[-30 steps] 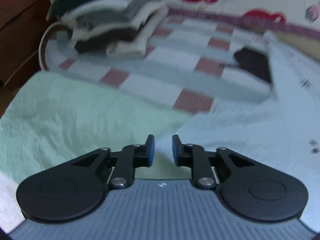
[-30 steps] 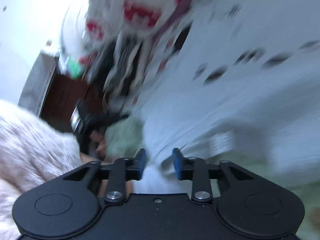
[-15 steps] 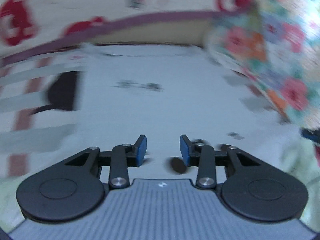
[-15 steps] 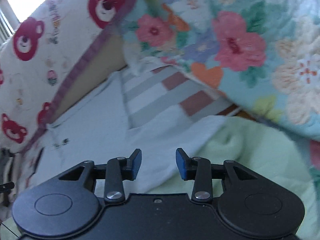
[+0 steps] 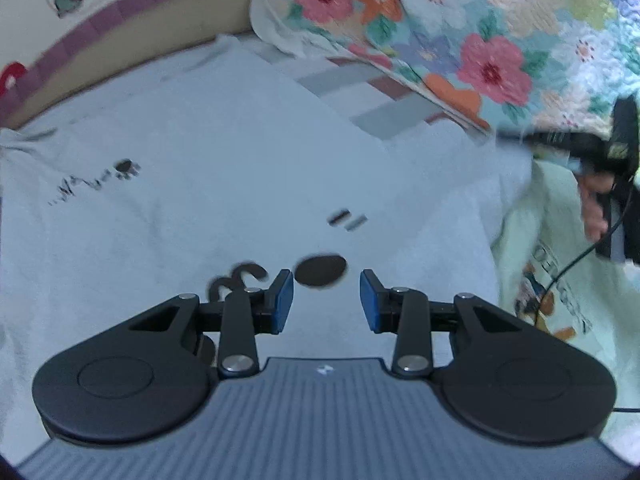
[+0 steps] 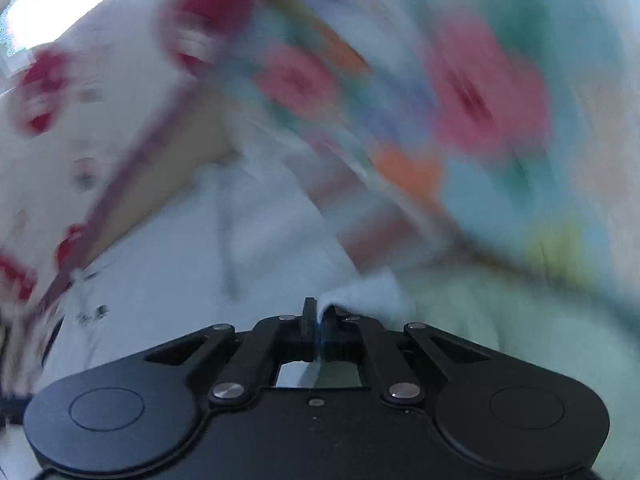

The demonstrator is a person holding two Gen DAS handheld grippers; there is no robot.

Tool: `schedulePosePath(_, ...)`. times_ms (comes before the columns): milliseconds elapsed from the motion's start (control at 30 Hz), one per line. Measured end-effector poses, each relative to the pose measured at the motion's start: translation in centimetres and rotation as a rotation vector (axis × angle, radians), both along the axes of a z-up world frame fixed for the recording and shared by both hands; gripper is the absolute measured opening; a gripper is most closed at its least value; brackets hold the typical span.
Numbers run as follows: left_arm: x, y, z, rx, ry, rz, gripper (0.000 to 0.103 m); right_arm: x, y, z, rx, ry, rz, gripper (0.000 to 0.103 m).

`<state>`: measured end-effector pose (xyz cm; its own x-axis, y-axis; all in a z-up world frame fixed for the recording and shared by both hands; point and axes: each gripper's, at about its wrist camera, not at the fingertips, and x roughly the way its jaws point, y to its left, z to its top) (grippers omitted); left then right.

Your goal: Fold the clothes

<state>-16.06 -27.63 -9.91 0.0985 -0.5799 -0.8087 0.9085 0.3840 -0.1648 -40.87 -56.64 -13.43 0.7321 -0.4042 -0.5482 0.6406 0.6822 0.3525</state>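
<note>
The left gripper (image 5: 326,300) hangs over a pale blue garment (image 5: 224,168), its blue-padded jaws spread apart with nothing between them. Just past its fingertips, a dark oval print (image 5: 321,271) and a curly black mark (image 5: 240,276) show on the cloth. The garment lies spread flat across most of the bed.

The right gripper (image 6: 319,322) has its jaws pressed together, pinching a bunched edge of the same pale blue garment (image 6: 360,294). In the left wrist view this gripper (image 5: 532,138) appears at the far right, holding the garment's edge, with the person's hand (image 5: 596,204) on its handle.

Beneath that edge lies a mint-green cloth (image 5: 560,264) with a cartoon print. Beyond the garment, a checked sheet (image 5: 376,96) shows, and a floral quilt (image 5: 480,32) is heaped behind it. A cream bedcover with a purple border (image 5: 120,12) runs along the far side. The right wrist view is heavily blurred.
</note>
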Motion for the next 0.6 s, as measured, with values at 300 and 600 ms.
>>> schedulePosePath(300,-1.7,1.4,-3.4,0.131,0.11,-0.079,0.039,0.3,-0.6,0.5,-0.13,0.2,-0.062,0.001)
schedulePosePath(600,1.1,5.2,-2.8,0.046,0.227,0.017,0.04,1.1,-0.5,1.5,-0.3,0.47,-0.213,0.017)
